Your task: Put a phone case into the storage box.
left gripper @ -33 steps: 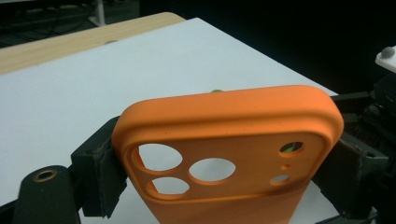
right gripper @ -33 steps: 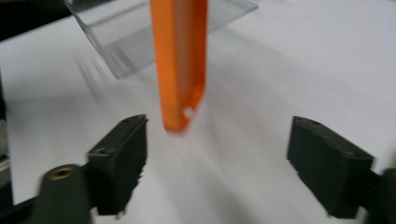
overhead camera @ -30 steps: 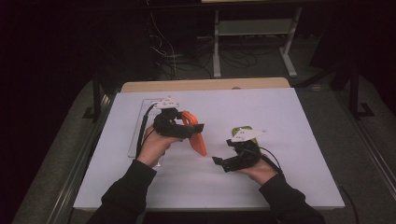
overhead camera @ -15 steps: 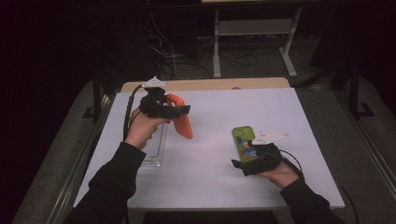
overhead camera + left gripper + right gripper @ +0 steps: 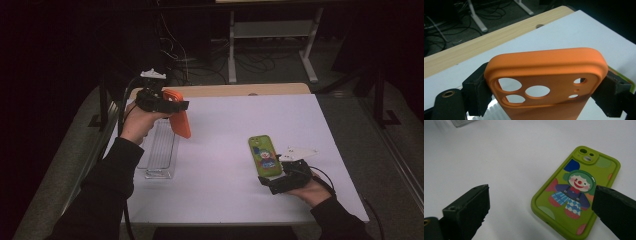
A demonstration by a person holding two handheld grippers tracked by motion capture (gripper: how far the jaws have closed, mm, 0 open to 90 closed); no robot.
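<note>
Left tool at ten o'clock, clamped on orange case; right tool, jaws just opening, apart beside green case on bench at four o'clock.

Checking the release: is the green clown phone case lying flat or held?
Lying flat on the white table: green clown phone case rests free between the right gripper's open jaws.

Table top: white sheet, matte, covering most of the surface.
Wooden edge: light wood strip along the far side of the white sheet, with a small round hole in it.
Clear tray: transparent, ribbed, long and narrow, lying flat near the left edge of the white sheet.
Metal stand: pale frame with a shelf, on the floor beyond the table.
Cables: loose tangle on the dark floor beside the stand.
</note>
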